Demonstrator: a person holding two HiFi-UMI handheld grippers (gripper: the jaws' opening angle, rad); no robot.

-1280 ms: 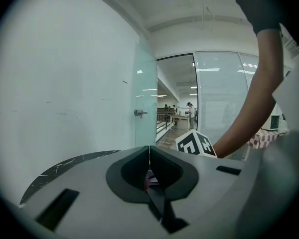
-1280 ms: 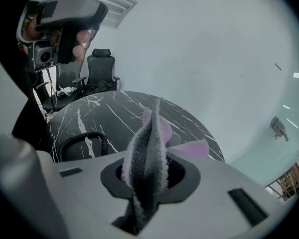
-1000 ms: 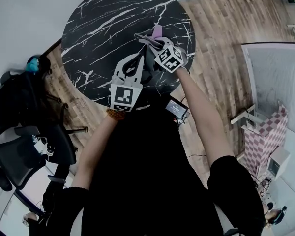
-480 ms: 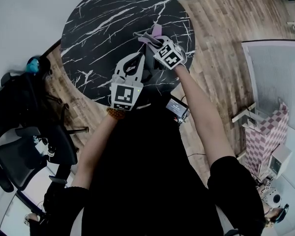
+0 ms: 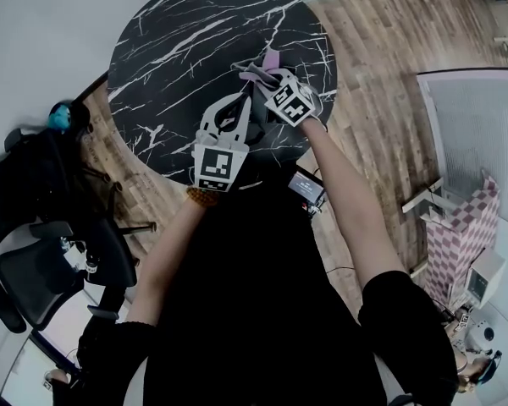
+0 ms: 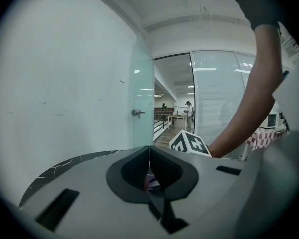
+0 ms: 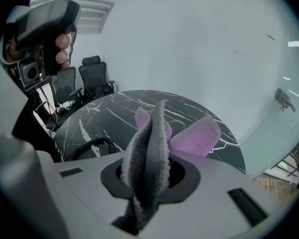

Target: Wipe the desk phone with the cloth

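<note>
In the head view my right gripper is shut on a grey and purple cloth over the near right part of the round black marble table. The right gripper view shows the cloth standing up out of the gripper, with a black coiled phone cord on the table behind. The dark desk phone lies between the two grippers and is mostly hidden. My left gripper is just left of it. In the left gripper view its jaws meet, and I see nothing held at the tips.
Black office chairs stand left of the table and show in the right gripper view. A small device with a screen lies on the wooden floor under the table's near edge. A white wall and a glass partition lie beyond.
The right gripper with the cloth has shifted slightly away and back over the phone. The left gripper has stayed about where it was.
</note>
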